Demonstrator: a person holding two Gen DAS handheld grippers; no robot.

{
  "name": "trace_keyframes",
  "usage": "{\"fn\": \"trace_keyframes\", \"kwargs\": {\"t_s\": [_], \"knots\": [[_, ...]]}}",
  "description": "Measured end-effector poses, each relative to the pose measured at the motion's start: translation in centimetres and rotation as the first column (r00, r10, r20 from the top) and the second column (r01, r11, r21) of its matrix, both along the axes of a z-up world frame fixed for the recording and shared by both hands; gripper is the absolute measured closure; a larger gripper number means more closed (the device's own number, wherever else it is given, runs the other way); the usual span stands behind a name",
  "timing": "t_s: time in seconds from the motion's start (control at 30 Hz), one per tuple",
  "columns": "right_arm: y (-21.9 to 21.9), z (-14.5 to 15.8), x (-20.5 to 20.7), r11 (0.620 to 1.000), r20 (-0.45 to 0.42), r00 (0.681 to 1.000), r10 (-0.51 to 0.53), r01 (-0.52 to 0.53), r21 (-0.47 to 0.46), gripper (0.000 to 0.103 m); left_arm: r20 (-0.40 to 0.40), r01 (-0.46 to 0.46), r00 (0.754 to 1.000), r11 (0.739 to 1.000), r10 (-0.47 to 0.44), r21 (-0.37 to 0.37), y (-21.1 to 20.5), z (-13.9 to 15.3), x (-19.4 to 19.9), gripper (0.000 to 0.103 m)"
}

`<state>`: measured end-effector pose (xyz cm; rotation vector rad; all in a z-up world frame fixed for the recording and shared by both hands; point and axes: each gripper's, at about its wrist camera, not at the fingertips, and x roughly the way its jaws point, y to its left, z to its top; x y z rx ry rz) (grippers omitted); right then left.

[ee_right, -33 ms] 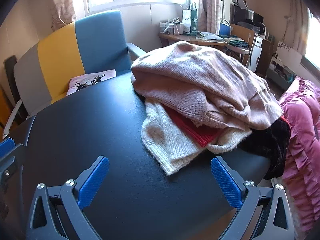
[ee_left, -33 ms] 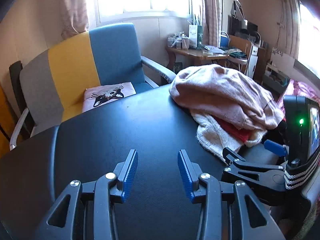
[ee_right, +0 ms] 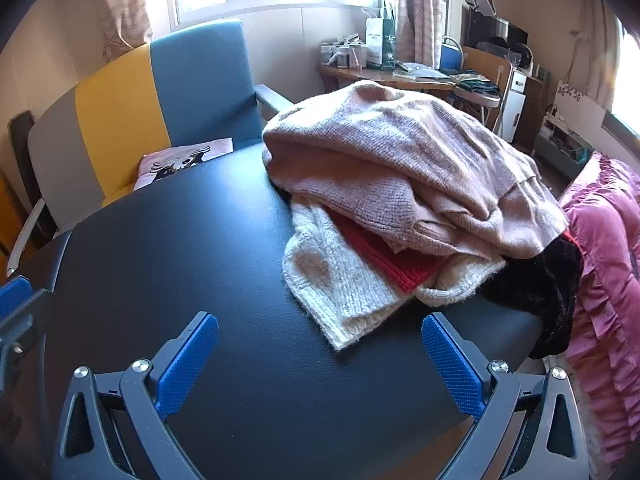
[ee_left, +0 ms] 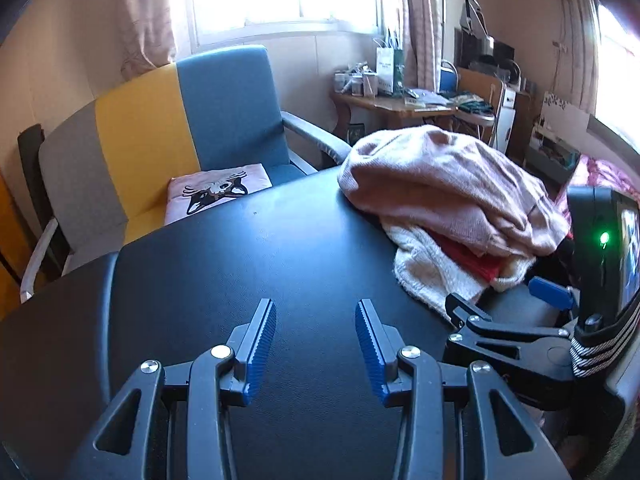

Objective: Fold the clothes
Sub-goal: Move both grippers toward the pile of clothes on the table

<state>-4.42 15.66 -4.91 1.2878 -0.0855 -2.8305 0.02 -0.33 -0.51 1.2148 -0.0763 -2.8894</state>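
A pile of clothes lies on the right part of the black table [ee_right: 180, 248]. On top is a pink knit sweater [ee_right: 400, 160] [ee_left: 448, 176]. Under it are a cream knit [ee_right: 340, 292] [ee_left: 424, 276] and a red garment [ee_right: 384, 256]. A black garment [ee_right: 540, 280] hangs over the table's right edge. My left gripper [ee_left: 316, 306] is open over bare tabletop, left of the pile, with nothing between its fingers. My right gripper [ee_right: 320, 320] is wide open just in front of the cream knit's near end, not gripping it. The left wrist view also shows the right gripper [ee_left: 504, 300] beside the pile.
A grey, yellow and blue armchair [ee_left: 160, 128] stands behind the table with a cat-print cushion [ee_left: 216, 192] on its seat. A cluttered wooden desk [ee_left: 400, 102] is at the back. Pink ruffled bedding [ee_right: 600, 280] lies close to the table's right edge.
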Motion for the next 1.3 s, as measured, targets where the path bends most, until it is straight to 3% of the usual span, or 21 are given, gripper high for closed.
{"fn": "trace_keyframes", "kwargs": {"t_s": [0.17,0.3,0.4,0.5,0.73,0.87,0.93,1.07,1.17,1.3], "knots": [[0.3,-0.7,-0.4,1.000,0.015,1.000,0.024,-0.024,-0.016,0.000,0.026,0.006,1.000,1.000,-0.006,0.022,-1.1,-1.7,0.1,0.061],[1.5,-1.8,0.2,0.983,-0.028,0.995,0.098,-0.102,-0.156,0.000,0.097,0.009,0.995,0.994,0.001,-0.105,0.0,-5.3,-0.9,0.061],[2.7,-2.7,0.5,0.955,-0.056,0.990,0.132,-0.142,-0.260,0.000,0.132,-0.006,0.991,0.991,0.024,-0.135,-1.2,-8.6,-0.4,0.061],[4.6,-3.9,0.4,0.921,-0.056,0.991,0.125,-0.137,-0.364,0.000,0.165,-0.033,0.985,0.993,0.052,-0.114,-3.1,-10.9,0.1,0.061],[8.1,-4.9,-1.5,0.864,-0.045,0.993,0.110,-0.118,-0.490,0.000,0.196,-0.086,0.976,0.995,0.093,-0.046,-6.2,-13.9,0.5,0.059],[10.0,-5.8,-2.7,0.833,-0.033,0.997,0.073,-0.079,-0.548,0.000,0.159,-0.088,0.984,0.996,0.082,0.031,-7.8,-14.4,0.8,0.053],[10.7,-6.2,-3.1,0.811,-0.026,0.998,0.063,-0.066,-0.582,0.000,0.133,-0.083,0.988,0.995,0.074,0.063,-8.6,-14.7,1.2,0.044],[11.9,-6.9,-3.6,0.762,-0.022,0.999,0.041,-0.045,-0.646,0.000,0.060,-0.046,0.997,0.994,0.040,0.097,-9.6,-15.3,2.4,0.041],[13.2,-6.4,-4.2,0.722,-0.045,0.999,0.013,-0.041,-0.690,0.000,0.049,-0.039,0.998,0.993,0.033,0.116,-9.3,-15.0,2.0,0.038],[15.1,-4.2,-6.2,0.702,-0.116,0.993,-0.032,-0.061,-0.709,0.000,0.041,-0.004,0.999,0.990,-0.002,0.139,-9.1,-15.0,1.4,0.026]]}}
